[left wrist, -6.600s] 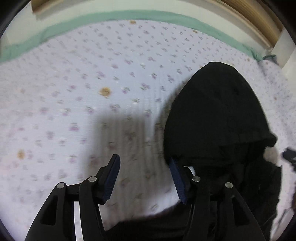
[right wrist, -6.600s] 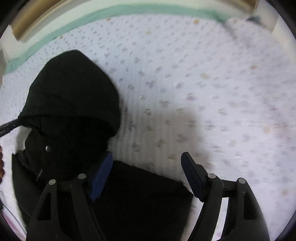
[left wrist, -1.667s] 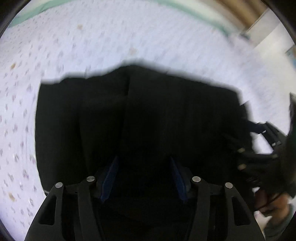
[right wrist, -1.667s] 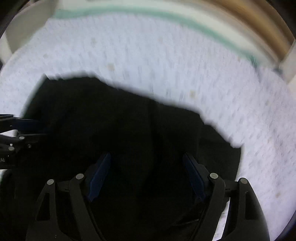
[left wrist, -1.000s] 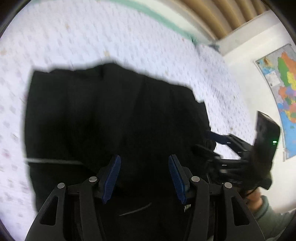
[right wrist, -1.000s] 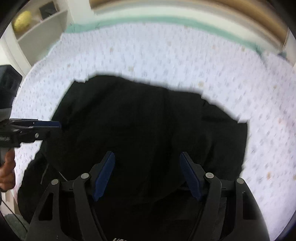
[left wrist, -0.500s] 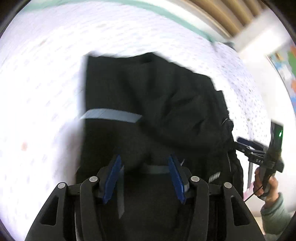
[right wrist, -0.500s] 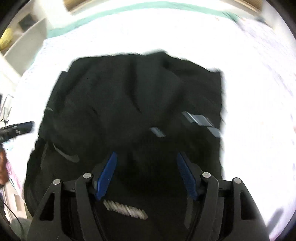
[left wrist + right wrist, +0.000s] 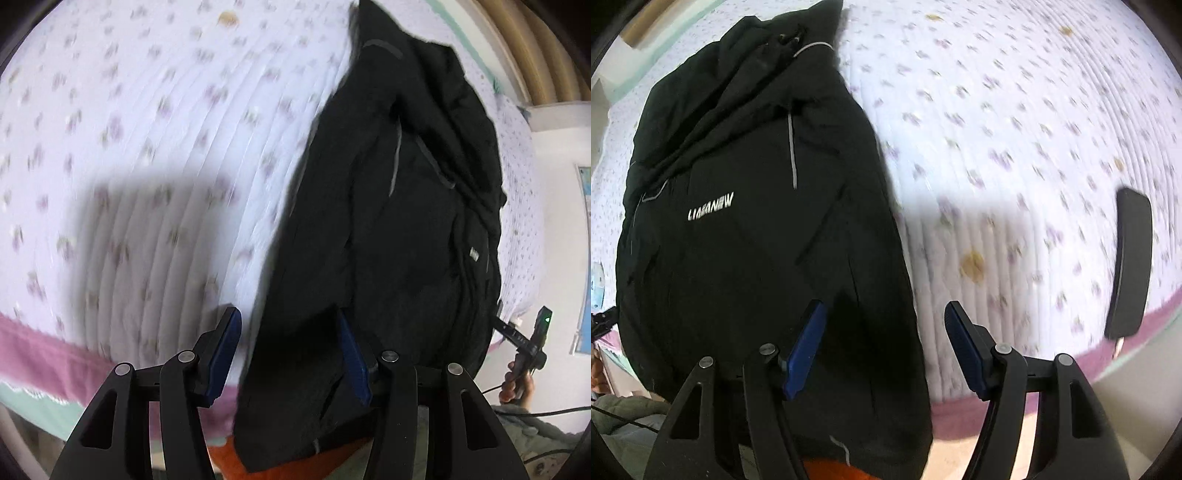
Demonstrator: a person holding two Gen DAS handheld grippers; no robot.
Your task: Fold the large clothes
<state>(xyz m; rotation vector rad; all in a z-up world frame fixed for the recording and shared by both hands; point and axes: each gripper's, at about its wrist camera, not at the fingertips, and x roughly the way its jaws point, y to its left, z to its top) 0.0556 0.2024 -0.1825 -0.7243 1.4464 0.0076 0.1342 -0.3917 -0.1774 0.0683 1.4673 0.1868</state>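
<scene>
Garment: black jacket (image 9: 391, 229), laid lengthwise on the bed; folded narrow; white lettering on the chest and grey reflective strips are seen in the right wrist view (image 9: 746, 221); its lower hem hangs past the bed's near edge.
Garment position: toward the right of the left wrist view and toward the left of the right wrist view; its far end points to the far side of the bed.
Bedding: white quilted bedspread (image 9: 140, 129) with small purple flowers and a few orange spots; a pink border (image 9: 40, 350) and a mint band run along the near edge.
Left gripper (image 9: 288, 350): blue pads spread apart; the jacket's left edge is seen between them; no pad is shown pressing the cloth; nothing is pinched.
Right gripper (image 9: 882, 347): blue pads spread wide; the jacket's right edge is seen between them; the right pad stands over bare bedspread; nothing is pinched.
Other items: a dark oblong object (image 9: 1128, 266) lies on the bedspread near the pink border, well apart from the jacket; its kind cannot be told.
Person: a hand (image 9: 519, 384) is seen at the right edge of the left wrist view, holding the other gripper's handle, on which a green light shows.
</scene>
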